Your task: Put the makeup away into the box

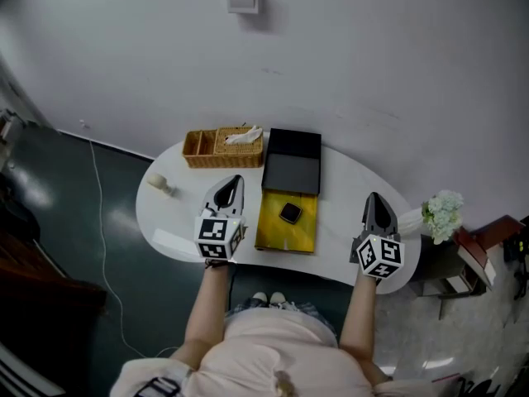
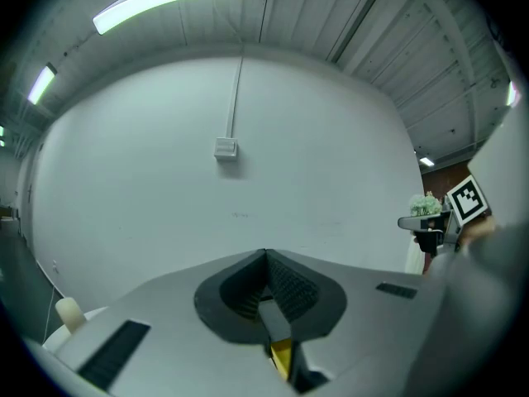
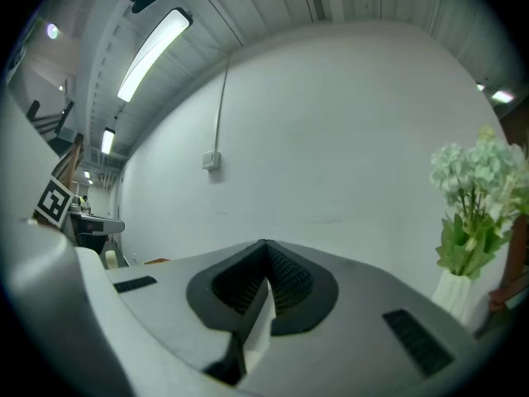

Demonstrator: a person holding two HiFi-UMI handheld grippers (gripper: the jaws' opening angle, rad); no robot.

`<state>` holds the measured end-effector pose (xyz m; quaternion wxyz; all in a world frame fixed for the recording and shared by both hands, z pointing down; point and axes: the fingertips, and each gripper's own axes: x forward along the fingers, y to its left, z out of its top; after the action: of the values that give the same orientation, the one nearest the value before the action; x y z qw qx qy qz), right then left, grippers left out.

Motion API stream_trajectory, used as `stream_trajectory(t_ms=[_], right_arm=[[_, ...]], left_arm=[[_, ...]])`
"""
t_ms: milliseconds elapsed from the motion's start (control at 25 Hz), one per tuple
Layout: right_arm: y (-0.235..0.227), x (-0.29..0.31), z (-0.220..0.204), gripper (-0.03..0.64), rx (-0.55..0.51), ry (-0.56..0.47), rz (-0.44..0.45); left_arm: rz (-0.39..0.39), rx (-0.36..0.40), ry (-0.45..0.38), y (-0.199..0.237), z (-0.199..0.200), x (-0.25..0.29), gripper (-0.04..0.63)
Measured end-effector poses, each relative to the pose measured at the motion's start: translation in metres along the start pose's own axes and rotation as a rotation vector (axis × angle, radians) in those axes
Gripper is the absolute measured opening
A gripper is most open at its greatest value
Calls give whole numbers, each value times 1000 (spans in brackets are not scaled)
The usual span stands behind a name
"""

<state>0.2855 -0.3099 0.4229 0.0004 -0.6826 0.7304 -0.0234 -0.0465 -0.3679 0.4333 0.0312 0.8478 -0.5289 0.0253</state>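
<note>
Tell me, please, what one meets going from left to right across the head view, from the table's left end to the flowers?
small cream object → wicker basket → black box → right gripper → flowers

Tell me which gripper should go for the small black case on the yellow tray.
Left, probably. The left gripper sits just beside the yellow tray, nearer the small black case; the right gripper is farther off. Both are shut.
</note>
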Motion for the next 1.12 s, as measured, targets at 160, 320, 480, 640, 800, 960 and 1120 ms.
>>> stream_trajectory(t_ms=[160, 320, 480, 640, 800, 960, 1120], right_arm=[[2, 1, 5, 15, -57, -13, 0], [2, 3, 10, 14, -50, -26, -2], [3, 5, 9, 14, -53, -17, 1], [2, 5, 6, 14, -48, -3, -2], [1, 4, 5, 14, -48, 3, -9], [2, 4, 4, 14, -50, 7, -10], [2, 4, 2, 14, -53, 15, -13]], left_arm=[[4, -3, 3, 5, -2, -1, 26], [15, -12, 2, 9, -1, 1, 26], [12, -15, 3, 8, -2, 4, 26], [7, -21, 13, 8, -5, 6, 26], [-2, -27, 17, 6, -7, 7, 26], [-4, -35, 22, 6, -9, 7, 26], [-1, -37, 24, 9, -10, 6, 26]])
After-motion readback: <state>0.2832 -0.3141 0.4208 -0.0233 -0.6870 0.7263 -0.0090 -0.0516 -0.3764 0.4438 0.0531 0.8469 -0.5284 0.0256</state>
